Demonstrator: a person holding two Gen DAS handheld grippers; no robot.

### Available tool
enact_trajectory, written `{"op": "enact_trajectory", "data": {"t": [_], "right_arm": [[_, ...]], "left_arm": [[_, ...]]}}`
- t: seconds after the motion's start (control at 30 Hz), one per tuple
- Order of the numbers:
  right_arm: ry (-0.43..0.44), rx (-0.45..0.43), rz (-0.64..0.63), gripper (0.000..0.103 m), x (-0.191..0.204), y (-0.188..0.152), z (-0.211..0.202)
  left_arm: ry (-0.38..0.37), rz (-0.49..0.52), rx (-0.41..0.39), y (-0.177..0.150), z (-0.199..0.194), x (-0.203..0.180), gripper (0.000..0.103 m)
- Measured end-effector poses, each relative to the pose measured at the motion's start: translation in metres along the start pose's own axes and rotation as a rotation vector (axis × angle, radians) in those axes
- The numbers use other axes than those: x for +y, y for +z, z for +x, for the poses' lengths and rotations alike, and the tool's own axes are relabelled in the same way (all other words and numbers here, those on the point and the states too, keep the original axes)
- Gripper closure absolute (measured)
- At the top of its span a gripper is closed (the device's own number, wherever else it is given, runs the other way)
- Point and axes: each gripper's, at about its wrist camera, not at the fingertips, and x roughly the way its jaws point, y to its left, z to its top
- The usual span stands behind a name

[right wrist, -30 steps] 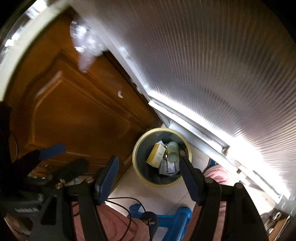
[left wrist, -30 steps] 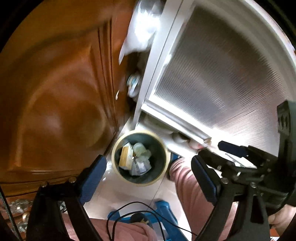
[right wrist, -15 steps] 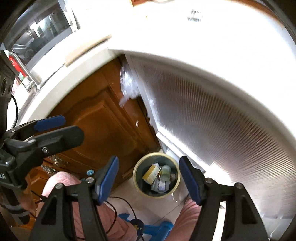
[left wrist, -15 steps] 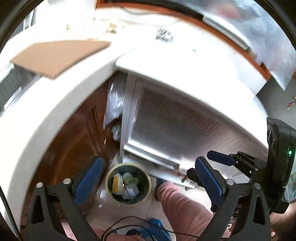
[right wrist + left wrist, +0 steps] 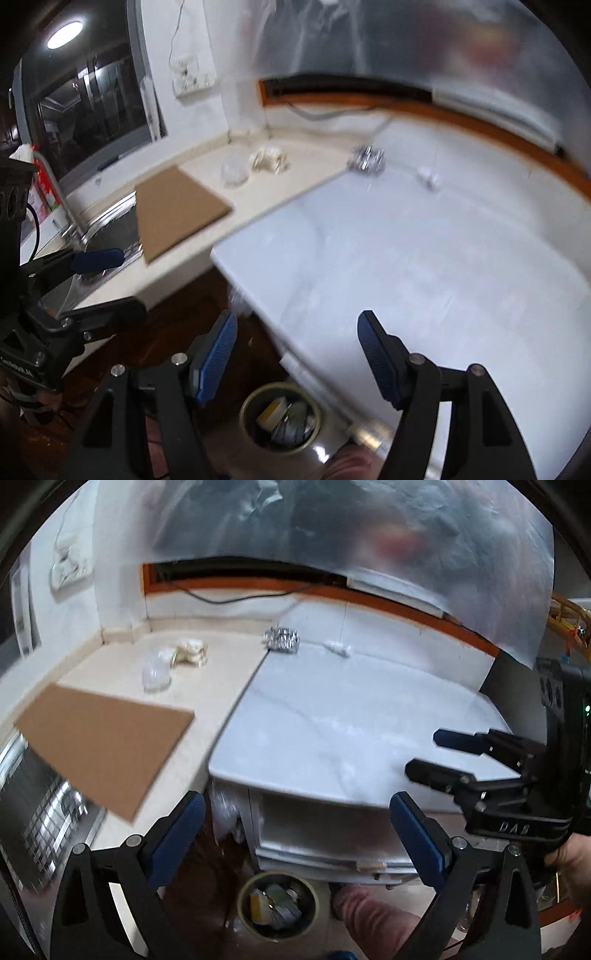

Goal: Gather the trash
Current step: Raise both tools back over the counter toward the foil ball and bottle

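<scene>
Both tongs empty: left gripper (image 5: 297,825) jaws spread wide, right gripper (image 5: 297,350) jaws parted at a middling gap, nothing between the pads of either. Left to right on the counter: sink (image 5: 110,225) at far left, partly covered by a brown cardboard sheet (image 5: 107,746); beyond it a clear plastic cup (image 5: 157,672) just beside a crumpled pale wrapper (image 5: 190,653); then crumpled foil (image 5: 281,639) at the seam where beige countertop (image 5: 207,686) meets white top (image 5: 332,720); small white scrap (image 5: 338,648) right of the foil, near the back wall. Trash bin (image 5: 277,908) sits on the floor below the white top's front edge, holding a yellow box and other scraps. Pink-clad leg (image 5: 373,914) right of the bin. Frames blurred.
</scene>
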Motion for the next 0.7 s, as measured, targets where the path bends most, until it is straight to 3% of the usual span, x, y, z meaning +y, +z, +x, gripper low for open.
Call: {"op": "enact_trajectory", "data": {"t": [0.2, 0.37, 0.7], "right_arm": [[-0.076, -0.079, -0.059, 0.034, -0.022, 0.043, -0.002], [-0.114, -0.096, -0.054, 0.034, -0.044, 0.073, 0.015], [-0.167, -0.068, 0.108, 0.034, -0.122, 0.116, 0.084]], "left_arm": [[0.048, 0.027, -0.014, 0.053, 0.011, 0.002, 0.004], [0.111, 0.029, -0.022, 0.087, 0.024, 0.005, 0.004], [0.181, 0.037, 0.077, 0.146, 0.121, 0.018, 0.004]]}}
